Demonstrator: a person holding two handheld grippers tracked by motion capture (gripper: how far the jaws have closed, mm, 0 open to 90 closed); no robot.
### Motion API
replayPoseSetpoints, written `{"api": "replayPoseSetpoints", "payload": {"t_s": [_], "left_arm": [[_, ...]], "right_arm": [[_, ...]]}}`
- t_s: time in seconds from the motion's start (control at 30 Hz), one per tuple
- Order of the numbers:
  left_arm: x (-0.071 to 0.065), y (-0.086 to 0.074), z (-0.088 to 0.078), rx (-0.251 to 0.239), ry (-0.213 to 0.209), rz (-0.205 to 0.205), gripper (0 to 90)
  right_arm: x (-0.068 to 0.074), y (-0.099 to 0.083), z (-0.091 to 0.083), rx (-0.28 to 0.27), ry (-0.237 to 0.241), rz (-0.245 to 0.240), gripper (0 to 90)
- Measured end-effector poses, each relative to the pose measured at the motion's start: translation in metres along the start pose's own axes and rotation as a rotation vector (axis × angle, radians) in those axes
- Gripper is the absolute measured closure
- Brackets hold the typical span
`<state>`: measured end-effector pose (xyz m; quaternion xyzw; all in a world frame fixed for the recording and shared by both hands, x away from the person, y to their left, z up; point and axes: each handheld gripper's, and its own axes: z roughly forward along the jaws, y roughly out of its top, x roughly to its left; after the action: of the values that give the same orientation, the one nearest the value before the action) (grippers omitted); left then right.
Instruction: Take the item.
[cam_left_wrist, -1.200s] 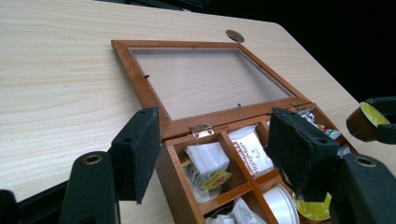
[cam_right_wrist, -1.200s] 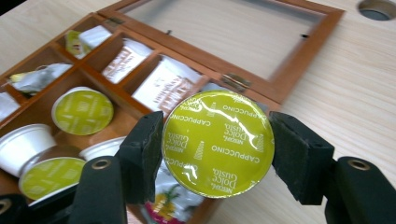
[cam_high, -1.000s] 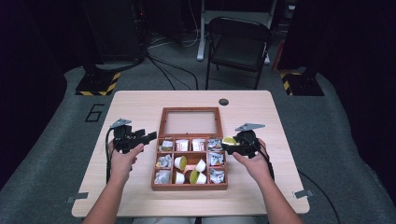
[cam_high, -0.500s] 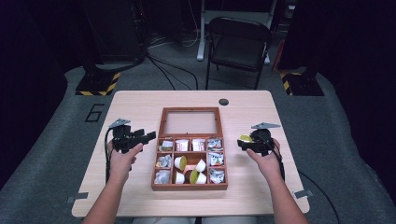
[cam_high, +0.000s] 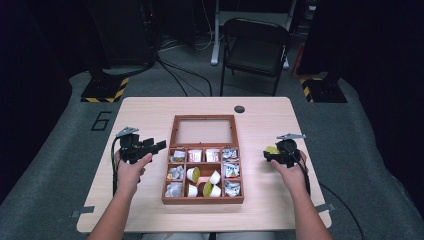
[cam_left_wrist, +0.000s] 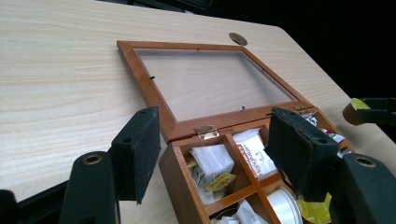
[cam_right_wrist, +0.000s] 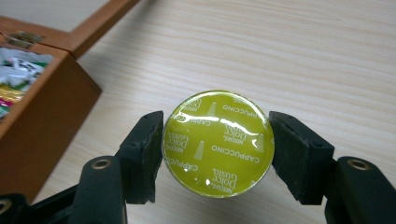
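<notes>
A wooden compartment box (cam_high: 202, 200) lies mid-table, its glass lid (cam_high: 204, 131) folded flat behind it. Tea bags and several capsules fill the compartments. My right gripper (cam_high: 270, 154) hovers over the table to the right of the box, shut on a yellow-green coffee capsule (cam_high: 272, 149). In the right gripper view the capsule (cam_right_wrist: 217, 142) sits foil-up between both pads (cam_right_wrist: 144, 154), above bare wood, with the box (cam_right_wrist: 42, 116) at left. My left gripper (cam_high: 160, 145) stands open and empty left of the box. In its own view the jaws frame the box's hinged back corner (cam_left_wrist: 208, 131).
A black folding chair (cam_high: 255, 47) stands beyond the far table edge. A dark round grommet (cam_high: 239, 109) sits in the tabletop behind the lid. Bare wood (cam_high: 270, 200) stretches right and in front of the box.
My right gripper has carried the capsule rightward, away from the box's right edge and slightly lower. The left hand has stayed where it was.
</notes>
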<state>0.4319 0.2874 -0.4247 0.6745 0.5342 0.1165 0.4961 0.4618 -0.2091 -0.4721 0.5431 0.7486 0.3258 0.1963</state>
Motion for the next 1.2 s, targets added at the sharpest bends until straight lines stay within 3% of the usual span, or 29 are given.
{"api": "replayPoseSetpoints", "payload": {"t_s": [0.43, 1.07, 1.2], "left_arm": [[0.000, 0.000, 0.001, 0.002, -0.003, -0.001, 34.9], [0.000, 0.000, 0.001, 0.003, -0.001, -0.001, 34.8], [0.000, 0.000, 0.002, 0.003, -0.001, -0.003, 34.6]], "right_arm": [[-0.011, -0.012, 0.010, 0.033, -0.029, 0.054, 37.2], [-0.010, -0.013, 0.013, 0.041, -0.050, 0.039, 36.3], [-0.009, -0.012, 0.011, 0.032, -0.065, 0.034, 32.5]]}}
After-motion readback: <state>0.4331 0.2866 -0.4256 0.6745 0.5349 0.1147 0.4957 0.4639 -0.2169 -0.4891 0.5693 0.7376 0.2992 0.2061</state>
